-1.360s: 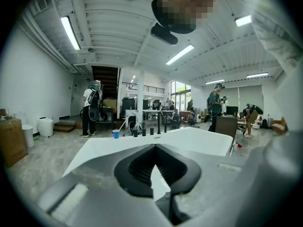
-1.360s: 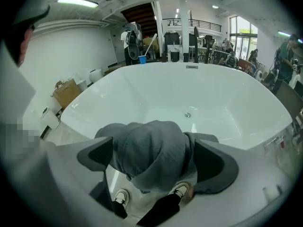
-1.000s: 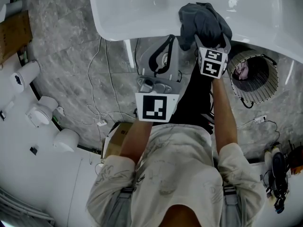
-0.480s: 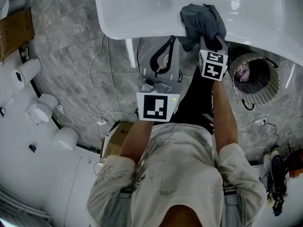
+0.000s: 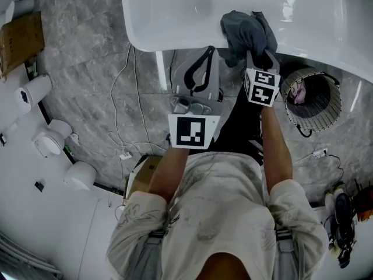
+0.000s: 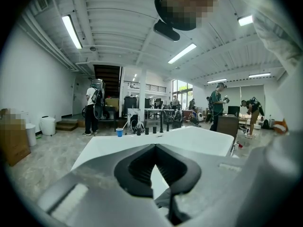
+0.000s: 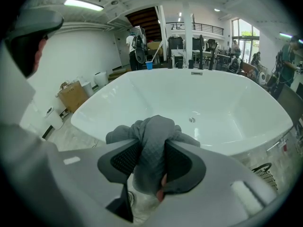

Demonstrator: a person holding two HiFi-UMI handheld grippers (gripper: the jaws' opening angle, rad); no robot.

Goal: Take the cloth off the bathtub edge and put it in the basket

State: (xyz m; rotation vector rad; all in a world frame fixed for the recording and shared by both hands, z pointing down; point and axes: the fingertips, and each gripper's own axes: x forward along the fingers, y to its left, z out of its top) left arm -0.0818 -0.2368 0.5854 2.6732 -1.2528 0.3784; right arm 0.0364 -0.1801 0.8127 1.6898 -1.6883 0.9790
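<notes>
A grey quilted cloth (image 5: 247,31) lies bunched on the near rim of the white bathtub (image 5: 175,37). My right gripper (image 5: 257,52) reaches down onto it; its jaws have just been closing and now pinch a fold of the cloth (image 7: 151,145). In the right gripper view the pads press the fabric from both sides at the right gripper (image 7: 152,151), above the bathtub (image 7: 199,103). The round wicker basket (image 5: 315,98) stands on the floor just right of that hand. My left gripper (image 5: 204,54) hangs beside the tub rim, shut on nothing; the left gripper view shows the left gripper (image 6: 154,148) with its tips together.
The basket rim (image 7: 265,171) shows at the lower right of the right gripper view, and something pinkish lies inside the basket. White cables (image 5: 125,136) trail over the marble floor. A cardboard box (image 5: 20,37) and white cylindrical objects (image 5: 35,89) stand at the left.
The right gripper's jaws have shut on the cloth. The cloth, spread wider before, is now gathered into a narrower bunch and drawn slightly up off the rim. The left gripper has stayed put.
</notes>
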